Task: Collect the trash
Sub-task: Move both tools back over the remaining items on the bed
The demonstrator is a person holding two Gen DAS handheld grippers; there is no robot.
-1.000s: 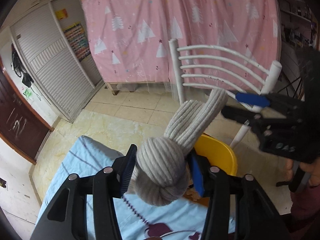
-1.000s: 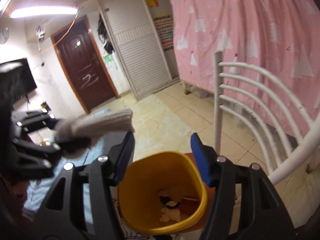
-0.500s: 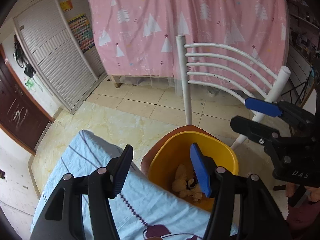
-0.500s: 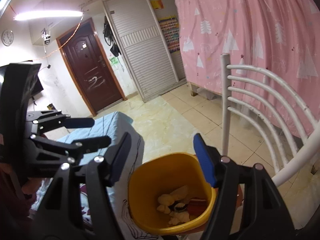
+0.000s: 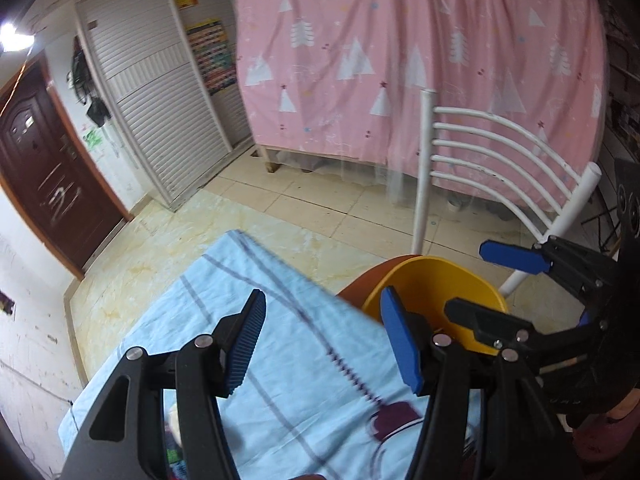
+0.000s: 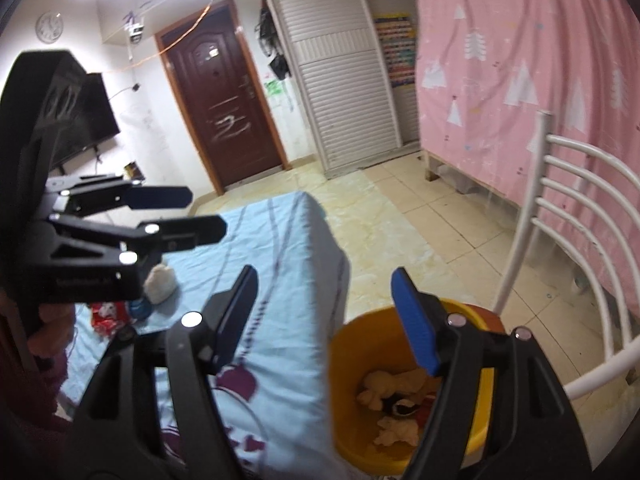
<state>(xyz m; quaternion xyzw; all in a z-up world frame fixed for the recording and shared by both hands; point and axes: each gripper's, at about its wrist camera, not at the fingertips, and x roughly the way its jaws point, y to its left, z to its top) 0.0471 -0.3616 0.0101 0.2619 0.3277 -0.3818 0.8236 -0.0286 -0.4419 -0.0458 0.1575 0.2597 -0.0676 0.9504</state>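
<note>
A yellow bin (image 6: 344, 364) stands on a brown chair seat beside the table and holds crumpled trash (image 6: 394, 392); it also shows in the left wrist view (image 5: 436, 280). My left gripper (image 5: 322, 340) is open and empty above the light blue tablecloth (image 5: 280, 320), left of the bin; it shows in the right wrist view (image 6: 200, 212). My right gripper (image 6: 324, 312) is open and empty over the table edge and bin; it shows in the left wrist view (image 5: 504, 280). A crumpled white wad (image 6: 160, 280), a red wrapper (image 6: 105, 314) and a blue item (image 6: 140, 310) lie on the table.
A white chair back (image 6: 560, 240) rises behind the bin. A pink curtain (image 5: 420, 60) hangs beyond it. A white slatted wardrobe (image 6: 344, 80) and a brown door (image 6: 224, 100) stand across the tiled floor. A dark screen (image 6: 92, 120) hangs on the left wall.
My left gripper held a grey knitted sock over the bin a second ago, then opened and let it go. It has since moved left over the table. The right gripper stayed open.
</note>
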